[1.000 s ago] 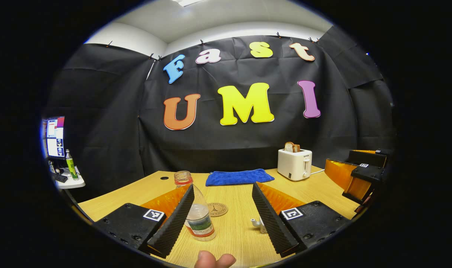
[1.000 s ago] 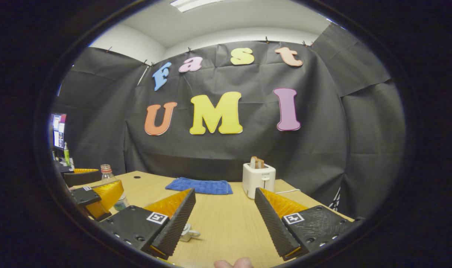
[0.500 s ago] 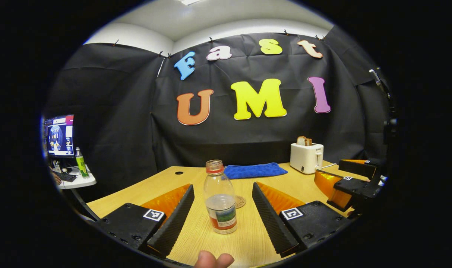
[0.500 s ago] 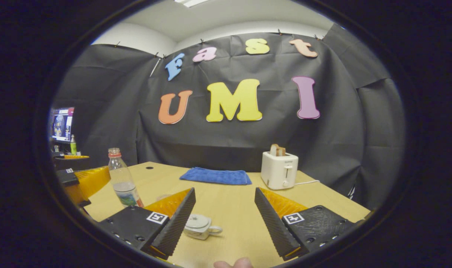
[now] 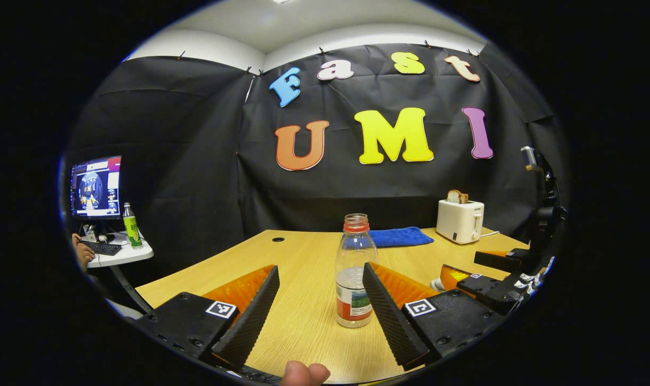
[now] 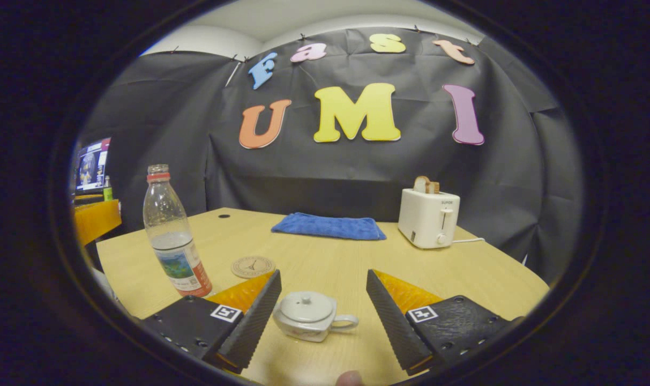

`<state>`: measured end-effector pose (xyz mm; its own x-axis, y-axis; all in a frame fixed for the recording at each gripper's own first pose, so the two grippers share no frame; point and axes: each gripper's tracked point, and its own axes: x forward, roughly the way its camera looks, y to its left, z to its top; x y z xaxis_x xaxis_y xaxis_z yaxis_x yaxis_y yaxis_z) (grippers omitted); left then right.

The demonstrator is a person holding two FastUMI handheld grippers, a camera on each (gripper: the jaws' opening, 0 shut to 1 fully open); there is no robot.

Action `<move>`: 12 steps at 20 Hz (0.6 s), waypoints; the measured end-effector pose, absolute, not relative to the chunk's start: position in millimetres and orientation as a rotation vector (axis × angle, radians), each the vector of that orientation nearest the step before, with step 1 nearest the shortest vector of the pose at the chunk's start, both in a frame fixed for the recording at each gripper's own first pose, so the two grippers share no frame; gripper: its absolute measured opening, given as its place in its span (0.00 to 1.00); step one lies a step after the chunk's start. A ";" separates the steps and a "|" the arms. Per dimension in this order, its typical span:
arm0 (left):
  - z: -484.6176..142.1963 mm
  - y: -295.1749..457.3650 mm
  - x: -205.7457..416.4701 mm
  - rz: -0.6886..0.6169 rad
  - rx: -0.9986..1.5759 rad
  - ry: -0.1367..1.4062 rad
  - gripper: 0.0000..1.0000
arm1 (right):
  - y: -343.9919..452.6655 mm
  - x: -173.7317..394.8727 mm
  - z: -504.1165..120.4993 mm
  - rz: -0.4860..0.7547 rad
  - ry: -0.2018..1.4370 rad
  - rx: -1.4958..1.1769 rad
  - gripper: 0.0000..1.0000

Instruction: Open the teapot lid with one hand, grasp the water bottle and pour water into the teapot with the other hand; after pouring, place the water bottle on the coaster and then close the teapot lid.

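1. Your left gripper (image 5: 319, 316) has swung left: the water bottle (image 5: 355, 273) now stands upright beside its right finger, jaws spread.
2. Your right gripper (image 6: 322, 316) has neared the teapot (image 6: 309, 316), lid on, between its spread fingers.

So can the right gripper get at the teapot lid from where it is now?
Probably yes. In the right gripper view the right gripper is open, with the teapot between its fingers, lid still on. Nothing lies between them; the water bottle stands off to the side.
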<state>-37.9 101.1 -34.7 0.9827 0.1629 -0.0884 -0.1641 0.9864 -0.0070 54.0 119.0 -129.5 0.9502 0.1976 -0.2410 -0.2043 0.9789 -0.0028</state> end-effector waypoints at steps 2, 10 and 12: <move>-36.3 102.9 -38.5 0.167 -0.019 0.093 0.98 | 121.7 58.5 -133.6 0.201 0.253 -0.035 0.93; -45.9 111.0 -36.6 0.175 -0.014 0.115 0.98 | 129.6 67.1 -145.3 0.207 0.276 -0.081 0.34; -46.7 108.9 -37.1 0.167 -0.018 0.116 0.98 | 137.6 66.4 -148.9 0.235 0.289 -0.092 0.19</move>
